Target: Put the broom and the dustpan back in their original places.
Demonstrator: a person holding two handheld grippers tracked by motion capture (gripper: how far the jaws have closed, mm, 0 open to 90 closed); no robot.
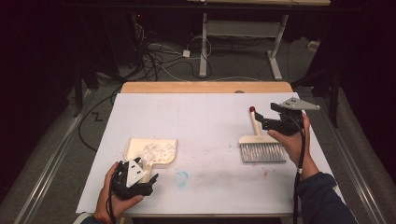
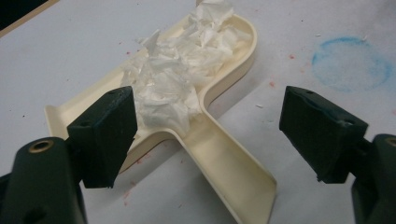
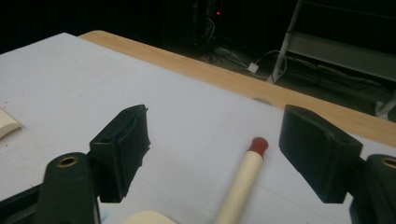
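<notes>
A cream dustpan [image 1: 140,145] lies at the front left of the white sheet, with crumpled white paper [image 1: 159,150] heaped in it. My left gripper [image 1: 141,171] stands open just behind the pan's handle. In the left gripper view the handle [image 2: 224,163] runs between the open jaws of the left gripper [image 2: 210,126], untouched, and the paper [image 2: 177,79] fills the pan. At the right lies a hand brush [image 1: 261,145] with grey bristles and a red-tipped handle. My right gripper [image 1: 267,116] is open beside that handle. In the right gripper view, the handle [image 3: 243,182] lies between the right gripper's [image 3: 215,140] jaws.
A blue ring smudge [image 1: 182,177] marks the sheet near the front middle, also the blue smudge [image 2: 351,63] right of the pan. The table's wooden back edge [image 1: 205,87] borders the sheet. Cables and a desk frame [image 1: 203,42] stand on the floor beyond.
</notes>
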